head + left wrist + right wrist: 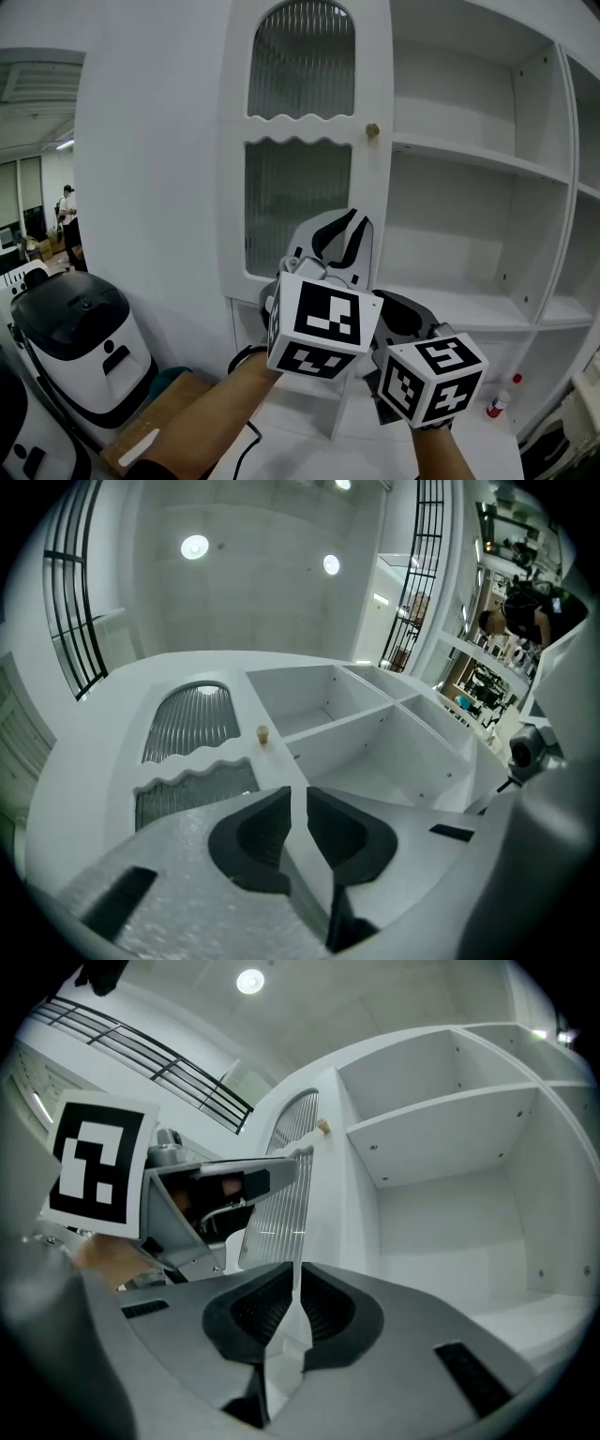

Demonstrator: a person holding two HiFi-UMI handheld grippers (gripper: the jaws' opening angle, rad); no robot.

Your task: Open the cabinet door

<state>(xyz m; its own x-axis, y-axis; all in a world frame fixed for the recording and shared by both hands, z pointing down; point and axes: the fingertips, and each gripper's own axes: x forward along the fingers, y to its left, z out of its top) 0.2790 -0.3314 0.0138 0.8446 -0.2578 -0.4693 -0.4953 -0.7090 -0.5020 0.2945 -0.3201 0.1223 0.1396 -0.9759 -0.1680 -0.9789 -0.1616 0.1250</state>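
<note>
Head view shows a white cabinet door (pixel 300 169) with wavy glass, and it looks shut. A small round knob (pixel 372 130) sits on its right edge, next to open shelves (pixel 469 159). The left gripper (pixel 349 220) points up at the door. It is below the knob and not touching it. The right gripper (pixel 401 317) is lower down, just beside the left one. A white machine (pixel 80 337) stands on the floor to the left, well away from the door. Left gripper view shows that gripper's two dark jaws spread only a little bit, with nothing between them. The knob is up ahead of them, apart from the tips. Right gripper view shows its jaws pressed together, holding nothing. It also shows the left gripper off to the side and the door and knob farther up. Things could go wrong from here. The knob is small and round, so the jaws might slip off it when they pull. The gap between the left jaws looks small, so the tips might bump the knob and not go around it. The tips could also hit the glass if they go in crooked. The two grippers are so close that they might knock each other. When the door swings out, it might hit the right gripper if that one is in the way.
</note>
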